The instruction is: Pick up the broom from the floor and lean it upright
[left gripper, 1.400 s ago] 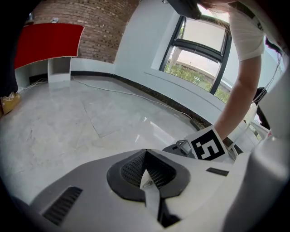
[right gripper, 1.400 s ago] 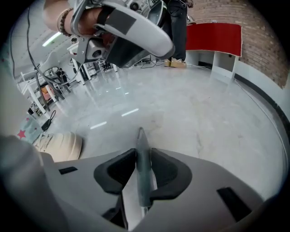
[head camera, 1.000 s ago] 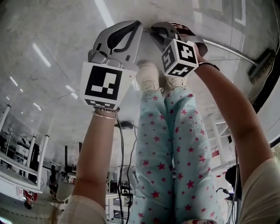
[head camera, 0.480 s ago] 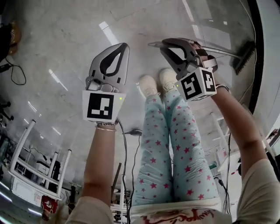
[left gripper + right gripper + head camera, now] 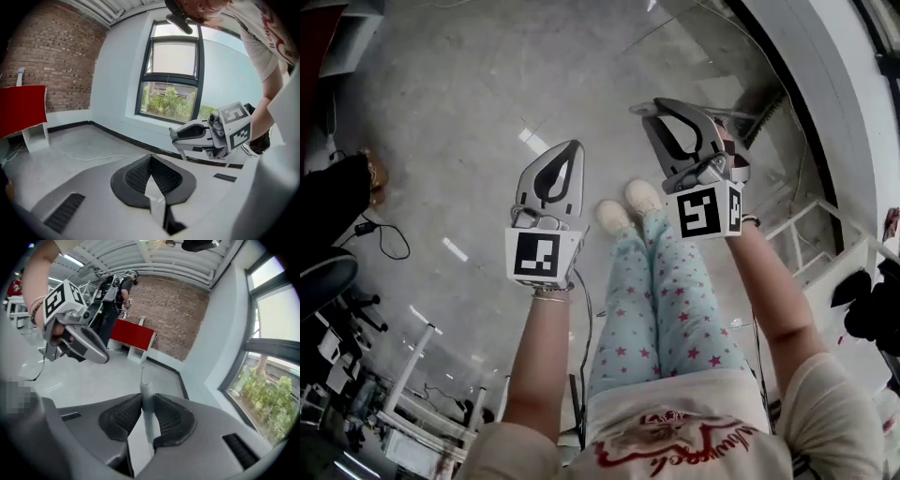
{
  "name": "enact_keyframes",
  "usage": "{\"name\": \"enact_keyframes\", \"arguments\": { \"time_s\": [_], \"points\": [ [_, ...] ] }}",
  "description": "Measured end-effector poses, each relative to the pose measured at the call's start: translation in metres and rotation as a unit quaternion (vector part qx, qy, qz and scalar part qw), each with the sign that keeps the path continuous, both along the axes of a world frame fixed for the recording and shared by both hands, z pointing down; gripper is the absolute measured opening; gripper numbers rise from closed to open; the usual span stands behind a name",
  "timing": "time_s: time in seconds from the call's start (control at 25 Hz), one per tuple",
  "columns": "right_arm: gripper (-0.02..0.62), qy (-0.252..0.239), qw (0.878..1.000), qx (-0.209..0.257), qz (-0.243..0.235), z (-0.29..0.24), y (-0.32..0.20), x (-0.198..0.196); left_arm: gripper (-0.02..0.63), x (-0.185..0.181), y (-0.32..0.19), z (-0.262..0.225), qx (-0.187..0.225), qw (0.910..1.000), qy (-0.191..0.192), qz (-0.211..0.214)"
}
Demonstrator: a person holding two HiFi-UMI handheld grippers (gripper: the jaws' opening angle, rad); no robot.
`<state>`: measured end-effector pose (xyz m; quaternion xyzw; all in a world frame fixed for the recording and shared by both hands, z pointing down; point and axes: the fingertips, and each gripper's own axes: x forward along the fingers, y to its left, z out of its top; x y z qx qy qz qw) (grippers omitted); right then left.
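The broom has a thin grey handle (image 5: 145,401) and a dark bristle head (image 5: 766,99) that hangs low by the wall at the upper right of the head view. My right gripper (image 5: 643,111) (image 5: 143,398) is shut on the handle close to its end, and a short stub (image 5: 142,377) pokes out past the pads. The handle runs from those jaws back toward the bristle head. My left gripper (image 5: 572,146) (image 5: 151,158) is raised beside it on the left. It is shut, with its pads meeting at the tips and nothing between them. It is apart from the broom.
A white wall with a black baseboard and a large window (image 5: 173,79) lies ahead on the right. A red cabinet (image 5: 21,110) stands by the brick wall. Cables (image 5: 384,239) trail on the floor near a chair (image 5: 328,281). White racks (image 5: 825,253) stand at the right. A person (image 5: 115,301) stands far back.
Both grippers have risen well above the floor. The right one has carried the broom's handle end up with it and rolled, and the bristle head now shows nearer the wall.
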<state>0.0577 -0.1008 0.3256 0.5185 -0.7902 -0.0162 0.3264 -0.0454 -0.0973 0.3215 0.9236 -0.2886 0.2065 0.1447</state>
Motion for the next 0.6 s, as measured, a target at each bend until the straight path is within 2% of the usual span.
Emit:
{"name": "enact_keyframes", "arguments": {
  "time_s": [0.16, 0.28, 0.4, 0.6],
  "points": [
    [0.101, -0.008, 0.994, 0.045, 0.098, -0.064, 0.011, 0.058, 0.017, 0.040, 0.011, -0.041, 0.012, 0.9986, 0.004, 0.051],
    [0.098, -0.007, 0.980, 0.095, 0.177, -0.113, 0.023, 0.116, 0.017, 0.068, 0.020, -0.065, 0.024, 0.9960, 0.005, 0.086],
    [0.097, -0.017, 0.956, 0.134, 0.261, -0.150, 0.043, 0.180, 0.017, 0.097, 0.035, -0.081, 0.026, 0.9931, 0.002, 0.114],
    [0.096, -0.052, 0.902, 0.161, 0.398, -0.188, 0.086, 0.283, 0.016, 0.162, 0.051, -0.103, 0.040, 0.9850, -0.007, 0.168]
  ]
}}
